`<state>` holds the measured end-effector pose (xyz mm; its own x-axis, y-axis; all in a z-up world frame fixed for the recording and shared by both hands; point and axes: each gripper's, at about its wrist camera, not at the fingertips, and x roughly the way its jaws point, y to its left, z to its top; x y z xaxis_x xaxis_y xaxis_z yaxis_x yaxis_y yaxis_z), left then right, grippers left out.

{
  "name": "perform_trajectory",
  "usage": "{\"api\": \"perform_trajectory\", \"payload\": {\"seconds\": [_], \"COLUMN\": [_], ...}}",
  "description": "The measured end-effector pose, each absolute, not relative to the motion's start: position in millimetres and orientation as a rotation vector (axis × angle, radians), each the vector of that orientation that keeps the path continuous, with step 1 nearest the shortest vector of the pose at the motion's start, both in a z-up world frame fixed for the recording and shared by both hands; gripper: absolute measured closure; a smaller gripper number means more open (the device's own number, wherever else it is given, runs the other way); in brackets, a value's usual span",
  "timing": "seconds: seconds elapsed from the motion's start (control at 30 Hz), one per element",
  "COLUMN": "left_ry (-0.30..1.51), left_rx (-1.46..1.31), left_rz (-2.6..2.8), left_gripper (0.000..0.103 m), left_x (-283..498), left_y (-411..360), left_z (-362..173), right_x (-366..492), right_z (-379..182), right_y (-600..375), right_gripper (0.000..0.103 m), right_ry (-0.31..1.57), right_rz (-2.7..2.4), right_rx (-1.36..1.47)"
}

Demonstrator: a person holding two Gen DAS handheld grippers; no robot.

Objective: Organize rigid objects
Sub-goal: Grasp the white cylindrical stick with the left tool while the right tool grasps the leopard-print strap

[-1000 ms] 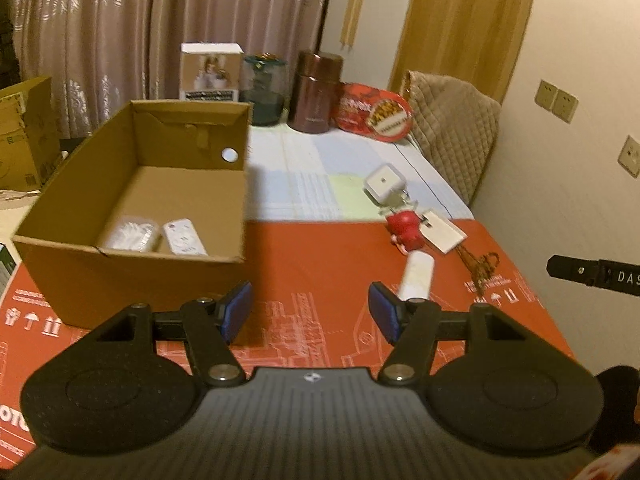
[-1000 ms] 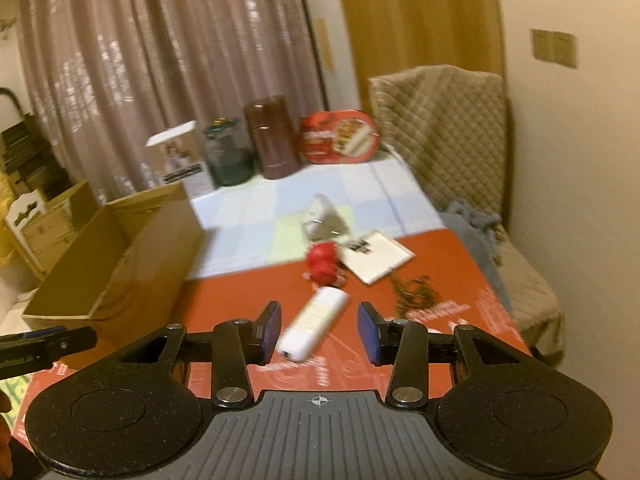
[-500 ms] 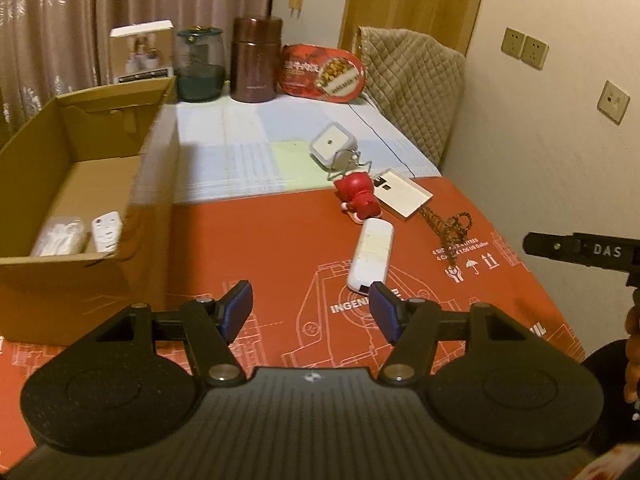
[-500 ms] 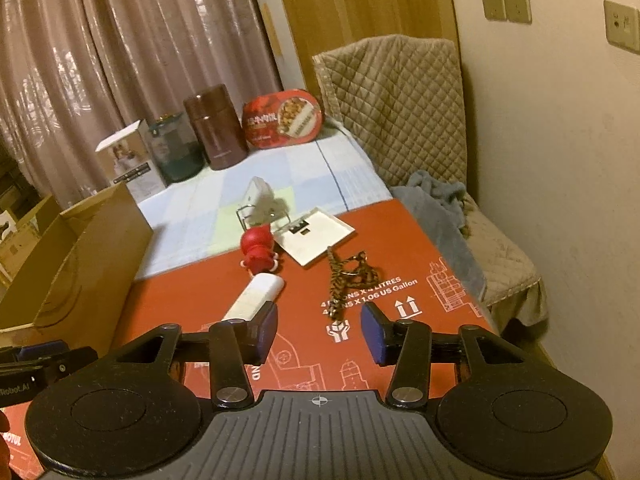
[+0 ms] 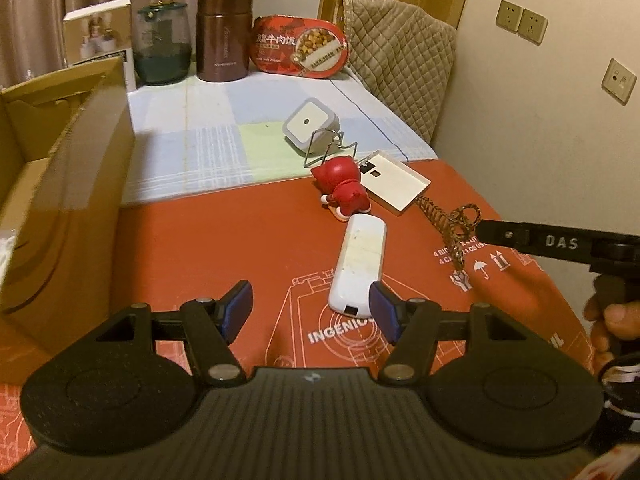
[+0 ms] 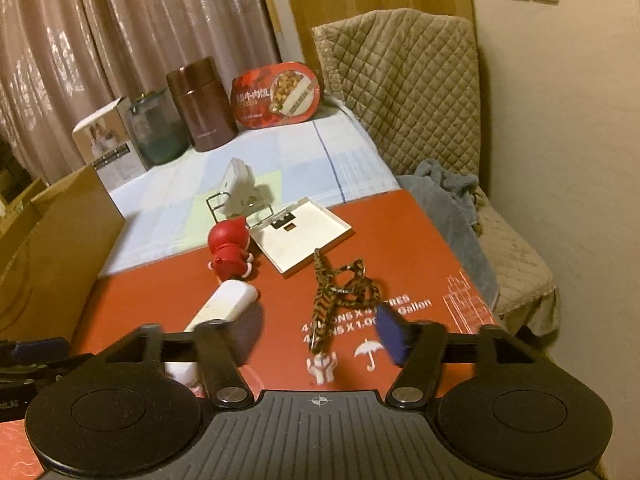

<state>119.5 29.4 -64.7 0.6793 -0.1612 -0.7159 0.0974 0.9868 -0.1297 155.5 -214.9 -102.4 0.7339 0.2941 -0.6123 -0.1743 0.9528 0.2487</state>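
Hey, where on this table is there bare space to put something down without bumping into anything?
Free: the red mat between the cardboard box and the white remote, and the checked cloth before the jars. Crowded: the red figurine, white tray and patterned lanyard cluster.

We see bare red mat (image 5: 224, 240) between box (image 5: 80, 184) wall and white stick (image 5: 359, 268): widest free lane. Left gripper (image 5: 310, 306) hangs open over it, stick's near end just beside its right pad. Right side crowded: red figure (image 5: 340, 188), white tray (image 5: 394, 186), wire stand (image 5: 330, 148), cord (image 6: 340, 292) close together. Right gripper (image 6: 316, 340), jaws opening, nothing between; cord just ahead. Checked cloth (image 5: 208, 140) beyond mat mostly free. Jars (image 5: 222, 36) and tin (image 5: 300, 46) line far edge.
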Motion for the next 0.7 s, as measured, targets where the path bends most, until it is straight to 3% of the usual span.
{"api": "perform_trajectory", "payload": {"seconds": [0.47, 0.7], "left_ry": [0.835, 0.846], "left_rx": [-0.072, -0.079], "left_rz": [-0.179, -0.196], "left_gripper": [0.043, 0.044], "left_x": [155.5, 163.7], "left_y": [19.5, 16.8], "left_z": [-89.5, -98.1], "right_x": [201.6, 208.9], "right_z": [-138.2, -144.1], "right_y": [-193.7, -188.0], "right_gripper": [0.036, 0.059], "right_ry": [0.706, 0.718], "right_rz": [0.238, 0.223], "right_rx": [0.06, 0.018]}}
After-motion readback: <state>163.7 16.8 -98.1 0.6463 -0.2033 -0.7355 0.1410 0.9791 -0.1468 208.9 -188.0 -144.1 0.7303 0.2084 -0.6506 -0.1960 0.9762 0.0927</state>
